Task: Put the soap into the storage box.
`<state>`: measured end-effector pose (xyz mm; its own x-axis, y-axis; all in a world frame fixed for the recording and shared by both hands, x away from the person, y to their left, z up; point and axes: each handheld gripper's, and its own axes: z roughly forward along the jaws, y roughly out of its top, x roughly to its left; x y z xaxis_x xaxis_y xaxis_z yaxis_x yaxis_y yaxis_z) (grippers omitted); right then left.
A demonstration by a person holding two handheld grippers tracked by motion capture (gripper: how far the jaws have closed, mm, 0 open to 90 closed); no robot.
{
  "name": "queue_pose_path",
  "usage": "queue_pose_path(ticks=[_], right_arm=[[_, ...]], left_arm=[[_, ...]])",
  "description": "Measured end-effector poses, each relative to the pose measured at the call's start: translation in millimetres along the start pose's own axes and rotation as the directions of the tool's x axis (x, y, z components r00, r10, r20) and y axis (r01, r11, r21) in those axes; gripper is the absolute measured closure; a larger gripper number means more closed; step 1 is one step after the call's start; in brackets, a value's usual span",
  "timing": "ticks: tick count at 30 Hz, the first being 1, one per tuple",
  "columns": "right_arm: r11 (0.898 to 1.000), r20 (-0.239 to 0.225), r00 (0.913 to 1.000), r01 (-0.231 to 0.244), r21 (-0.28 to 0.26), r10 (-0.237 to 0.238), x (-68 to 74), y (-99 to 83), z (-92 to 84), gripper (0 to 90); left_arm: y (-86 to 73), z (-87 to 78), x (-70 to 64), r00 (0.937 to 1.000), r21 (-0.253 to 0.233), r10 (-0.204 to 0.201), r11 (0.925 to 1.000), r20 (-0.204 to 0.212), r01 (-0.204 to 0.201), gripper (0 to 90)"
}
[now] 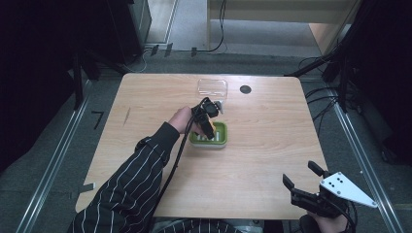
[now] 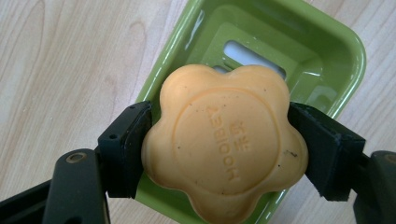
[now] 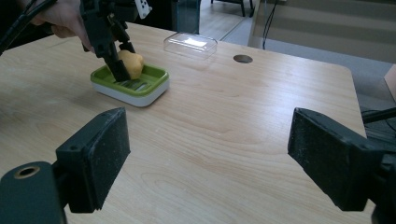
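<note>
Clamping one orange, flower-shaped soap [image 2: 226, 142] between its two black jaws, the left gripper [image 1: 208, 127] holds it over the single green soap dish [image 2: 327, 56] near the centre of the high view. In the left gripper view the soap's embossed flat face is turned toward the camera, the pads pressing on two opposite lobes at the left and right of the frame. The bar is about as wide as it is tall, so no long axis can be told; the raised lettering runs upside down across its face. In the right gripper view the soap [image 3: 131, 63] stands on edge in the upper left of the frame, low over the dish's slotted green insert [image 3: 135, 85]; whether it touches the insert cannot be told. The dish sits longways across the high view, on a white base.

One clear plastic lid [image 1: 212, 87] lies above the dish in the high view, apart from it. A round dark grommet [image 1: 245, 89] sits to its right. The tabletop [image 1: 272, 145] is pale wood grain; grey floor, cables and dark stands surround it.

The right gripper [image 1: 302, 180] rests at the lower right of the high view, jaws wide apart, nothing between them.
</note>
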<state>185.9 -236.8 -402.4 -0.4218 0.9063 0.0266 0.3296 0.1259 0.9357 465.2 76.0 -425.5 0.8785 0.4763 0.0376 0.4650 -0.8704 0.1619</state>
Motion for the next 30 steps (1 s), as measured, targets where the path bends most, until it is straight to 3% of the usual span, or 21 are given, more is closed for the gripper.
queue_pose_path(ticks=[26,30], right_arm=[[1.0,-0.004,1.0,0.0,-0.001,0.0,-0.3,0.3,0.4,13.5],[1.0,-0.003,1.0,-0.003,-0.002,0.003,-0.3,0.4,0.5,13.5]], left_arm=[[1.7,14.7,0.0,0.998,0.033,-0.063,0.9975,0.003,0.062,25.6],[0.3,12.7,0.9,0.9975,0.027,-0.071,0.9971,0.005,0.071,21.3]])
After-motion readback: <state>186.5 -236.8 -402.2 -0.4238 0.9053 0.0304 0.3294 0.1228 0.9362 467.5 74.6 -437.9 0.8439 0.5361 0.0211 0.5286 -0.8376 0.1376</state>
